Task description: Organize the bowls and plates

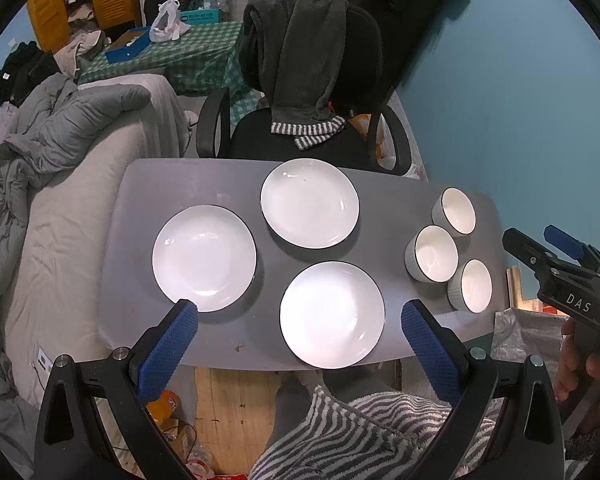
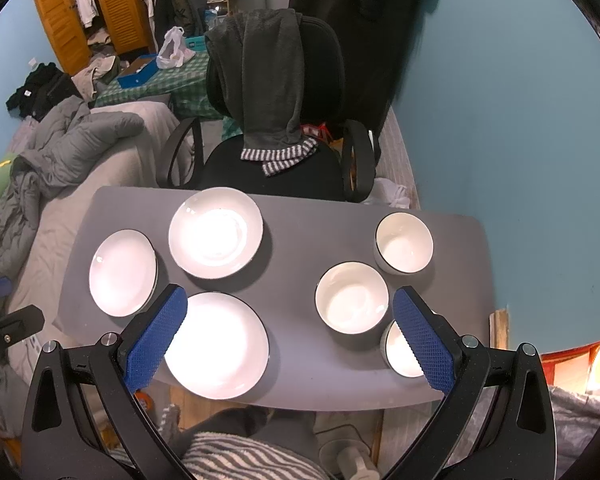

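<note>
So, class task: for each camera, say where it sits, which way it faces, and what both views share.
Left wrist: on the left tool, above the table's near edge, facing the chair; shows its open fingers, the right tool, a hand.
Right wrist: on the right tool, further right, same heading; open fingers.
Shared: three plates, three bowls, table, chair.

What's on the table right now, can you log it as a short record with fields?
surface: grey table
plates: three white, apart, on the left half; nearest one
bowls: three white, clustered on the right; middle one
stacked: nothing yet
left tongs: open, empty, above the near edge
right tongs: open, empty, above the near edge
</note>
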